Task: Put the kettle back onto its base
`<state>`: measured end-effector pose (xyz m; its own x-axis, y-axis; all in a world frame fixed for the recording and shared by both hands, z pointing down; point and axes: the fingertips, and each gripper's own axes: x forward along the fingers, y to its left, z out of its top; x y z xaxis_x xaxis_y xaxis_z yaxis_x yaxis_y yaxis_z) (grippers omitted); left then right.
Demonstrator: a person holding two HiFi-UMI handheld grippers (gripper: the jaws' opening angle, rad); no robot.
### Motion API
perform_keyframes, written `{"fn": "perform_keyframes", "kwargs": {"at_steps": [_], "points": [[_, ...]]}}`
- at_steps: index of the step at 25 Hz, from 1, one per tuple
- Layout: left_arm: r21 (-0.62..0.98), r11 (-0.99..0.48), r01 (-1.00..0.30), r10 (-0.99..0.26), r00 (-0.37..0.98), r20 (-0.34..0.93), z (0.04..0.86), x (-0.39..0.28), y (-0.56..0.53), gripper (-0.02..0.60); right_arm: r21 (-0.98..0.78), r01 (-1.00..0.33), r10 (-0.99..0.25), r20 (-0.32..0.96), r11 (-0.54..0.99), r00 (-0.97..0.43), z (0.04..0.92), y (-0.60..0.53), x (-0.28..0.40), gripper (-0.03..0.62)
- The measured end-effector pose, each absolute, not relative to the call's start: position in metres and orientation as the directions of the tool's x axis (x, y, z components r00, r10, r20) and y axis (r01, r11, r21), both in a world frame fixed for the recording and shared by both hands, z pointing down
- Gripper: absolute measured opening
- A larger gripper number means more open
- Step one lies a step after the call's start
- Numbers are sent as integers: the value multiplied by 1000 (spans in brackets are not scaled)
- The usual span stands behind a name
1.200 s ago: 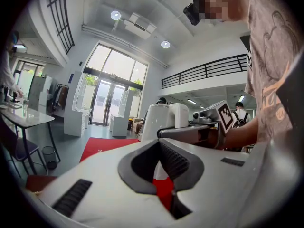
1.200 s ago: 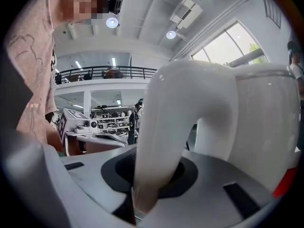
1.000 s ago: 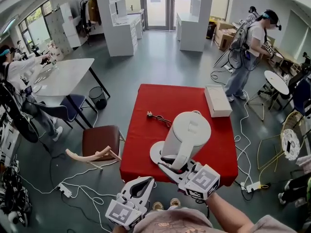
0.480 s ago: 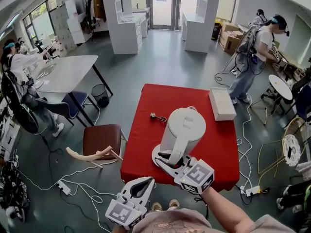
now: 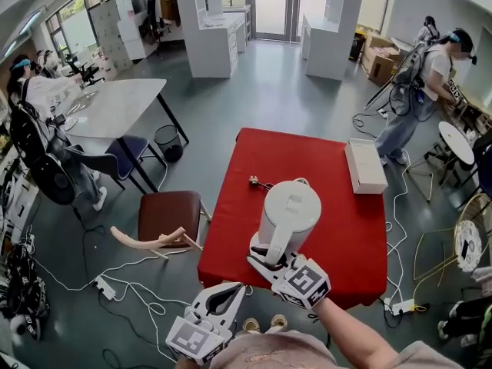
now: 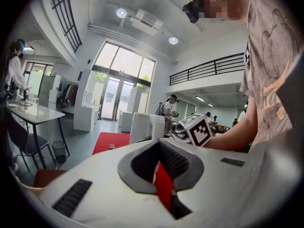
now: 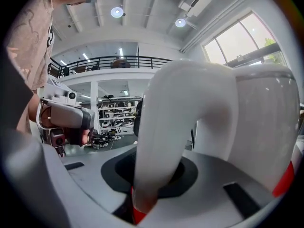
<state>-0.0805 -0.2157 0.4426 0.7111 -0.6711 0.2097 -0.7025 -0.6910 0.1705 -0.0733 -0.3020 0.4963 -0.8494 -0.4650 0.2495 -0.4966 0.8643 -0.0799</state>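
A white electric kettle [image 5: 290,212] stands upright near the front of the red table [image 5: 338,229]. Its round base is hidden beneath it, and I cannot tell whether the kettle is seated. My right gripper [image 5: 266,254] is shut on the kettle's curved handle [image 7: 161,137], and the body [image 7: 266,127] fills the right of the right gripper view. My left gripper [image 5: 228,293] hangs low in front of the table's near edge, shut with nothing in it. In the left gripper view the kettle [image 6: 147,126] shows beyond the jaws.
A power plug and cord [image 5: 258,182] lie on the table behind the kettle. A white box [image 5: 365,166] sits at the table's far right edge. A brown chair [image 5: 169,214] stands left of the table, with cables on the floor. People work at the room's sides.
My right gripper has come down with the kettle. The white base disc that showed left of the kettle is now covered by it. The left gripper has hardly moved.
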Motion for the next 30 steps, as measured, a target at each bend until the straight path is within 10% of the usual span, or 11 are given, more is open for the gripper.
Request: {"fn": "perform_keyframes", "kwargs": {"at_steps": [30], "points": [[179,-670,-720,-680,692,241,446,-86,-224,-3,-54,-453,-426,257,890,-867,526,-293,-104,94]]}}
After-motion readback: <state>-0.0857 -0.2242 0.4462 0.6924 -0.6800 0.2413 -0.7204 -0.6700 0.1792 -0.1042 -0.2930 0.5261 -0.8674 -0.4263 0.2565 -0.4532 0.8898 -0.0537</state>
